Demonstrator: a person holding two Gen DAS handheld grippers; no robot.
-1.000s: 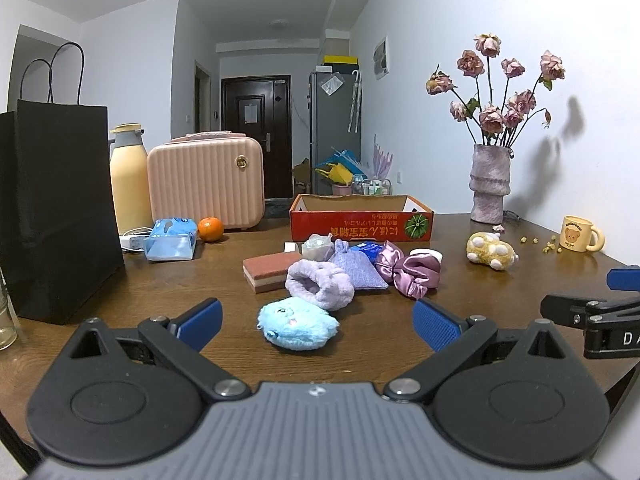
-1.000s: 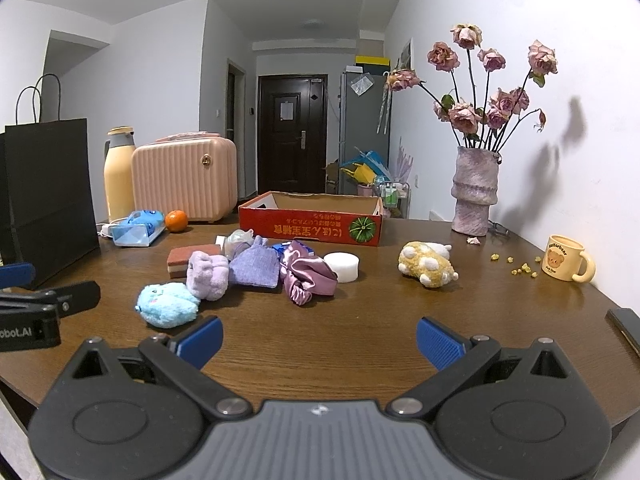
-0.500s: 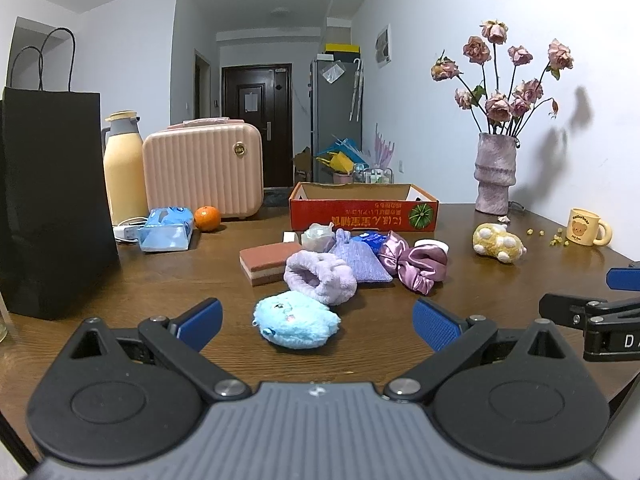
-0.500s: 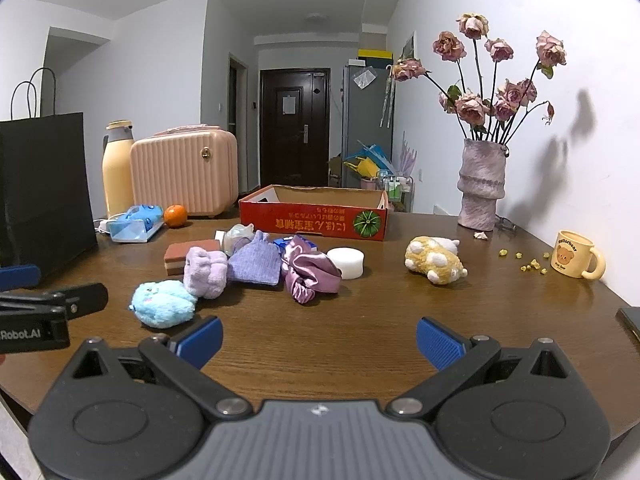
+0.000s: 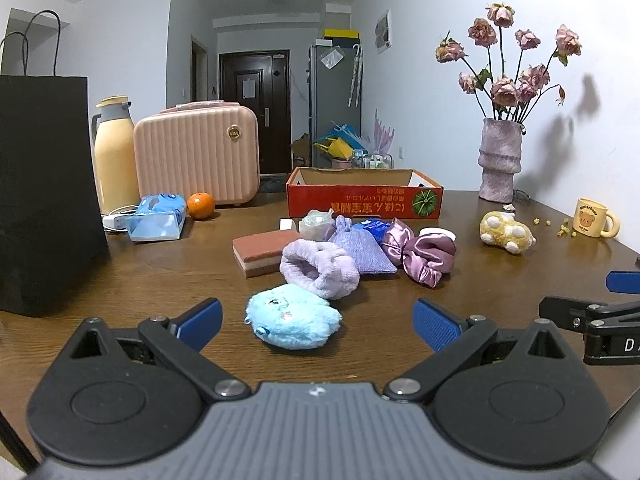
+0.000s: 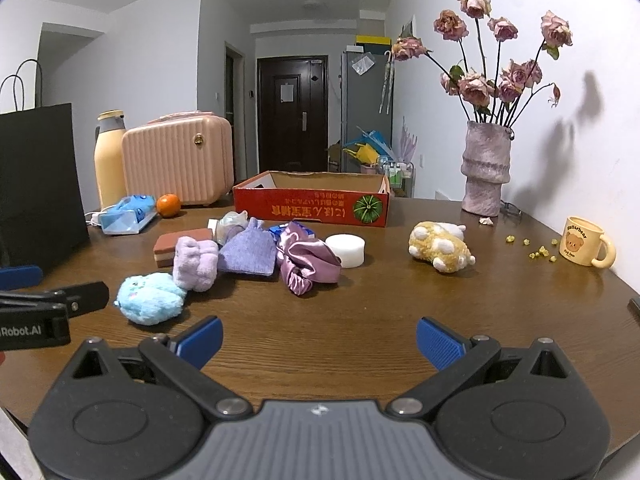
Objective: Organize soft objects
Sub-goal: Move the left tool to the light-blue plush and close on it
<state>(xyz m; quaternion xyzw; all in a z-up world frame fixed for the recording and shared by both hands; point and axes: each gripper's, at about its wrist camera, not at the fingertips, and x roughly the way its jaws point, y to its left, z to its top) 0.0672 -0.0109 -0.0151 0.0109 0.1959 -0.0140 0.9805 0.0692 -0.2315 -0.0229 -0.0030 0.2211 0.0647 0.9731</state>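
— What sits nearest the left gripper (image 5: pixel 316 322)?

— A blue plush toy (image 5: pixel 294 317), on the wooden table (image 5: pixel 140 276) toward its near edge, directly ahead of the gripper's spread, empty fingers.

— And the other soft items?

— Just behind the toy, a lilac fleece piece (image 5: pixel 318 268) touches a purple knit pouch (image 5: pixel 362 250) and a mauve satin scrunchie (image 5: pixel 424 254), clustered mid-table beside a brown sponge block (image 5: pixel 262 248). A yellow plush toy (image 6: pixel 440 246) lies apart toward the right edge.

— The right gripper (image 6: pixel 318 344)?

— Released too, jaws wide over bare wood at the near edge, holding nothing.

— The container?

— A red cardboard box (image 6: pixel 312 202) stands open toward the far edge.
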